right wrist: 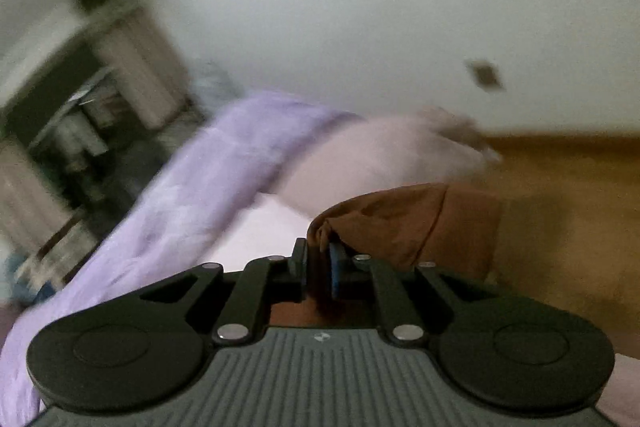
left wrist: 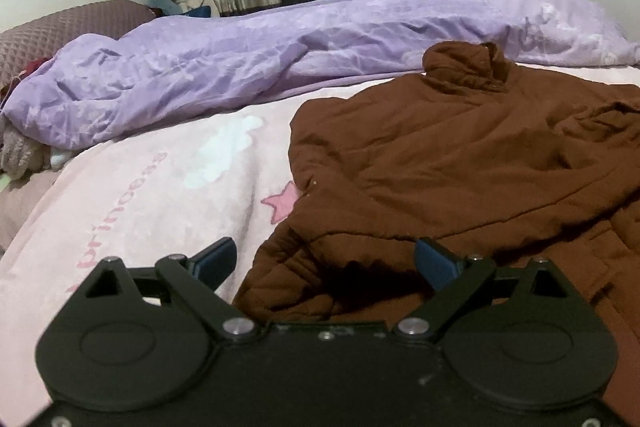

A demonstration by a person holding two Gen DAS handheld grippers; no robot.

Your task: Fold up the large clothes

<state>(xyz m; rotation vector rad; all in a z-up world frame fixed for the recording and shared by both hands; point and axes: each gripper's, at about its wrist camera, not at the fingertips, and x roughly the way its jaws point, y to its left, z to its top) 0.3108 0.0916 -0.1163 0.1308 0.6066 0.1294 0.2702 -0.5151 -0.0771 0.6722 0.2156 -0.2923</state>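
Brown and puffy, the coat [left wrist: 460, 163] lies spread on the pink bed [left wrist: 160, 187]. Left claw [left wrist: 324, 263] hangs wide open over its near edge. Right claw [right wrist: 318, 267] pinches a soft fold. It looks thick and floppy, so grab the edges.

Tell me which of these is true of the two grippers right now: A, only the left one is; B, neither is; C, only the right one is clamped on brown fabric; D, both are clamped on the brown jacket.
C: the right gripper is pinched shut on a fold of the brown jacket, while the left gripper stands wide open above its hem.
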